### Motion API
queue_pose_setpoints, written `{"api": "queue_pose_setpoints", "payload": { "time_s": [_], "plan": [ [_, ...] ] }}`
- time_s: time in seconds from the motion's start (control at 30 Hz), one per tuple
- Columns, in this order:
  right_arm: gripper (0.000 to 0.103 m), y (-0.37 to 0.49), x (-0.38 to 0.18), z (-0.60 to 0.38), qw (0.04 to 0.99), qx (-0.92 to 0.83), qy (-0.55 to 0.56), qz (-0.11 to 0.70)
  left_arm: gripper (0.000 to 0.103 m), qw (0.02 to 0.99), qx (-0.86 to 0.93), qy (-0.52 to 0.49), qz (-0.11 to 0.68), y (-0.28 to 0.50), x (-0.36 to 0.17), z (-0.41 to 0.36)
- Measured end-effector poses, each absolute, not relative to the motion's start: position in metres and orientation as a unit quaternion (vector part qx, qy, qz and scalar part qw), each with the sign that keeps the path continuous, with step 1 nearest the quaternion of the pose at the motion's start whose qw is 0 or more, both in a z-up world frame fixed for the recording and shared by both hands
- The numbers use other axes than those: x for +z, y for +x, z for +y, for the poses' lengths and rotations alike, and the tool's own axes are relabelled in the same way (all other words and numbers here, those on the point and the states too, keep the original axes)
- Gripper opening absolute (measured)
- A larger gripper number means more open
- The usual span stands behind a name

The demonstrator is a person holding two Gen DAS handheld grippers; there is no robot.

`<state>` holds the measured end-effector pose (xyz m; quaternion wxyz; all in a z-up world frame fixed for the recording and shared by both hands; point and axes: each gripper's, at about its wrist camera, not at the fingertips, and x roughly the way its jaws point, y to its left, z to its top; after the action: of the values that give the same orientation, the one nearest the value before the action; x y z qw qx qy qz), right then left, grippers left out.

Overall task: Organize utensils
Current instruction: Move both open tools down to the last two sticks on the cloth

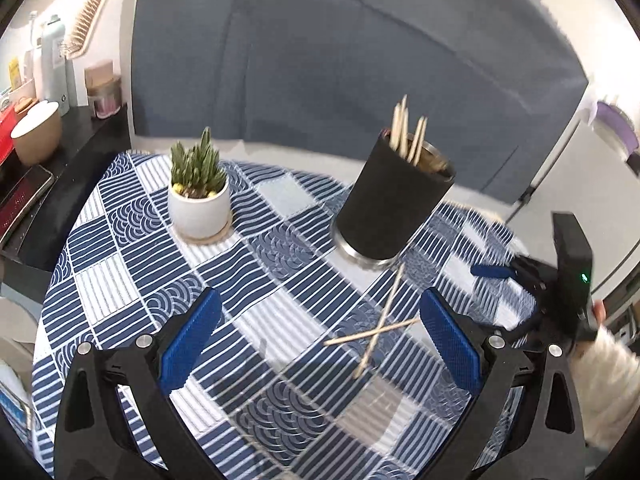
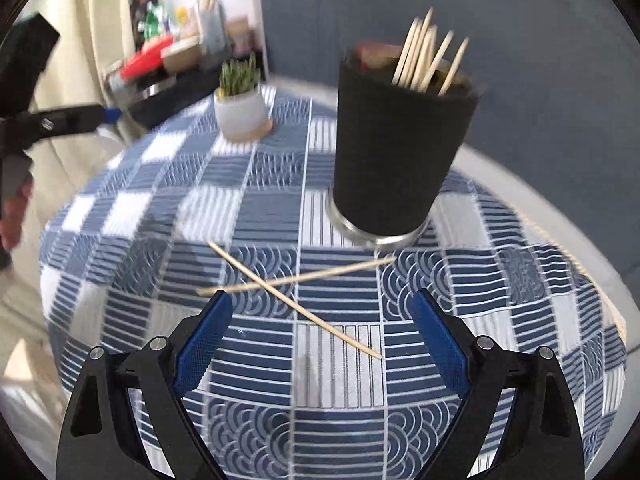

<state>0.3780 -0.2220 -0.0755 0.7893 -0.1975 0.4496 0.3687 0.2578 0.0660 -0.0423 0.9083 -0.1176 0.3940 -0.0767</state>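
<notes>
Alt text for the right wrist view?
Two wooden chopsticks lie crossed on a blue and white patterned tablecloth, just ahead of the open, empty right gripper. Behind them stands a black cup holding more chopsticks, with a small potted plant farther back.

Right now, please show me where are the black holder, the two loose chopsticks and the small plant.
Black holder [image 2: 396, 160], right wrist view, middle of its side wall.
Loose chopsticks [image 2: 276, 282], right wrist view, where they cross.
Small plant [image 1: 199, 210], left wrist view, front of its white pot.
</notes>
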Motion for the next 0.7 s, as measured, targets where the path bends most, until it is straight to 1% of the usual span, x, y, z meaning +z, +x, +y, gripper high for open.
{"api": "queue_pose_setpoints", "payload": {
  "time_s": [0.13, 0.17, 0.23, 0.27, 0.3, 0.33, 0.37, 0.4, 0.5, 0.6, 0.7],
  "plan": [
    [0.076, 0.391, -0.108, -0.207, 0.752, 0.381, -0.243, 0.48, 0.097, 0.894, -0.077, -0.097, 0.43, 0.269, -0.064, 0.069],
    [0.071, 0.393, -0.112, -0.205, 0.744, 0.384, -0.251, 0.485, 0.097, 0.891, -0.076, -0.094, 0.437, 0.271, -0.069, 0.069],
    [0.068, 0.394, -0.123, -0.199, 0.724, 0.397, -0.271, 0.495, 0.097, 0.883, -0.087, -0.096, 0.452, 0.276, -0.079, 0.07],
    [0.062, 0.393, -0.127, -0.196, 0.714, 0.402, -0.284, 0.497, 0.097, 0.879, -0.09, -0.096, 0.458, 0.277, -0.083, 0.07],
    [0.054, 0.392, -0.132, -0.193, 0.705, 0.406, -0.301, 0.498, 0.097, 0.877, -0.091, -0.094, 0.463, 0.279, -0.086, 0.07],
    [0.049, 0.391, -0.136, -0.19, 0.697, 0.409, -0.312, 0.5, 0.097, 0.873, -0.093, -0.09, 0.47, 0.281, -0.09, 0.069],
    [0.041, 0.389, -0.141, -0.187, 0.686, 0.412, -0.322, 0.506, 0.097, 0.87, -0.095, -0.089, 0.476, 0.283, -0.094, 0.069],
    [0.027, 0.388, -0.14, -0.186, 0.681, 0.422, -0.315, 0.509, 0.097, 0.867, -0.097, -0.088, 0.481, 0.285, -0.096, 0.069],
    [0.011, 0.384, -0.141, -0.185, 0.669, 0.432, -0.316, 0.516, 0.097, 0.86, -0.105, -0.086, 0.492, 0.29, -0.101, 0.066],
    [0.005, 0.377, -0.141, -0.193, 0.667, 0.429, -0.312, 0.524, 0.097, 0.853, -0.115, -0.085, 0.503, 0.297, -0.105, 0.061],
    [0.005, 0.369, -0.14, -0.213, 0.673, 0.416, -0.299, 0.534, 0.097, 0.846, -0.128, -0.076, 0.513, 0.306, -0.11, 0.049]
  ]
}}
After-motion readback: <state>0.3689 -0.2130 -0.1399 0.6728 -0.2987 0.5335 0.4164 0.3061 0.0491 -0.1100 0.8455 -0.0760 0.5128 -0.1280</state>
